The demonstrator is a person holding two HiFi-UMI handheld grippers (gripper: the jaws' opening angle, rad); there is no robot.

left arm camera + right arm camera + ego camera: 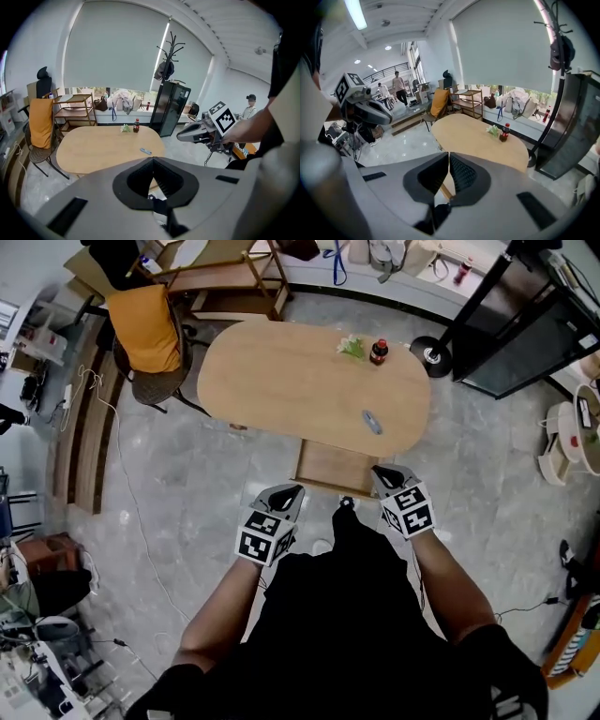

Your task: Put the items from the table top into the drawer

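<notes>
Nothing here gives us a word or a number to read. On the near side, the cubes on the left gripper [296, 489] and the right gripper [377, 469] carry black-and-white square code patterns, with no letters on them. Over at the far right of the table [281, 381], the bottle [379, 352] has a red label, but its print is too small to make out.
</notes>
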